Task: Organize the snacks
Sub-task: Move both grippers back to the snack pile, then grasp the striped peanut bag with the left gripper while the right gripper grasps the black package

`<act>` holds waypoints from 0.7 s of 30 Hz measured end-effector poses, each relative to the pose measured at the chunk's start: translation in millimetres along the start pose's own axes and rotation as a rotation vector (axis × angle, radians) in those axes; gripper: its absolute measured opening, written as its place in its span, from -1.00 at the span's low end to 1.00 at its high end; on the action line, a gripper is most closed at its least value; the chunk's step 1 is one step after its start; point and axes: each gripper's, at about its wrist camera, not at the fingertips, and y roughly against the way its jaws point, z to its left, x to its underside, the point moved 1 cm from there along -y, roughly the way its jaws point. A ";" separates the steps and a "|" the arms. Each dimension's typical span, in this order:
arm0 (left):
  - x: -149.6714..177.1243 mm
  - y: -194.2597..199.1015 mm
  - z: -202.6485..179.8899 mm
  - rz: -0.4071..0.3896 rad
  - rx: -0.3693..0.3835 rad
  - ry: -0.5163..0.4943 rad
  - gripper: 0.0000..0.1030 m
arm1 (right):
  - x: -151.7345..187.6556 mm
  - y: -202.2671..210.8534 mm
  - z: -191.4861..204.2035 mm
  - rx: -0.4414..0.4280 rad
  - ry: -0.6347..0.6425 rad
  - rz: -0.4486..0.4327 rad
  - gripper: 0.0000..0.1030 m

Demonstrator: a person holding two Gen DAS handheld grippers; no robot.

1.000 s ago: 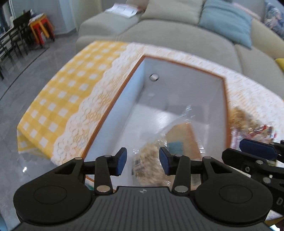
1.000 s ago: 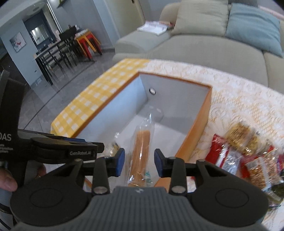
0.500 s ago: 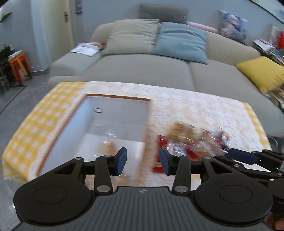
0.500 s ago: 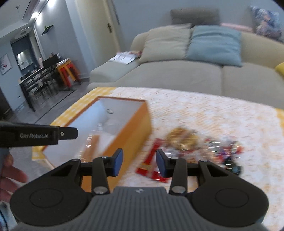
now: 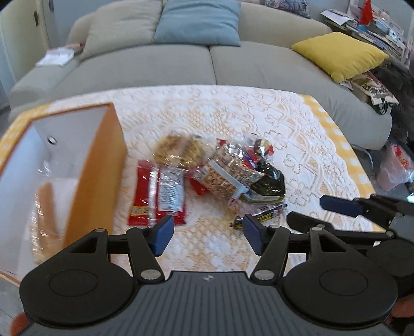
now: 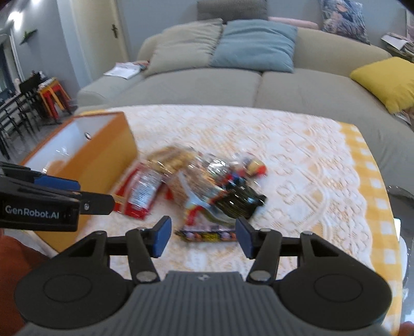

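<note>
A pile of snack packets (image 5: 222,170) lies on the lace tablecloth, also in the right wrist view (image 6: 207,181): red packets (image 5: 157,192), clear bags of biscuits (image 5: 178,152), a dark packet (image 5: 266,186) and a thin dark bar (image 6: 207,235). An orange box (image 5: 101,165) with a white inside stands at the left (image 6: 103,160) and holds a clear-wrapped snack (image 5: 46,206). My left gripper (image 5: 205,234) is open and empty, in front of the pile. My right gripper (image 6: 203,236) is open and empty, just before the thin bar.
A grey sofa (image 5: 181,64) with beige, blue and yellow cushions runs behind the table. The table's yellow-checked edge (image 6: 375,186) is at the right. Chairs and red stools (image 6: 51,100) stand far left. Magazines (image 5: 375,23) are piled at the far right.
Both grippers have swung right, away from above the orange box to face the snack pile. Both have opened wider. The views are blurred by motion.
</note>
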 end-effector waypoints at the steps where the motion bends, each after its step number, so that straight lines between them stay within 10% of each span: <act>1: 0.0 -1.5 -2.1 0.006 0.011 0.014 0.39 | 0.5 -2.5 -2.3 -0.005 -0.003 0.001 0.05; 21: -53.7 -104.2 3.0 0.156 0.030 0.375 0.42 | -33.4 -83.6 -42.1 0.065 -0.052 0.032 0.03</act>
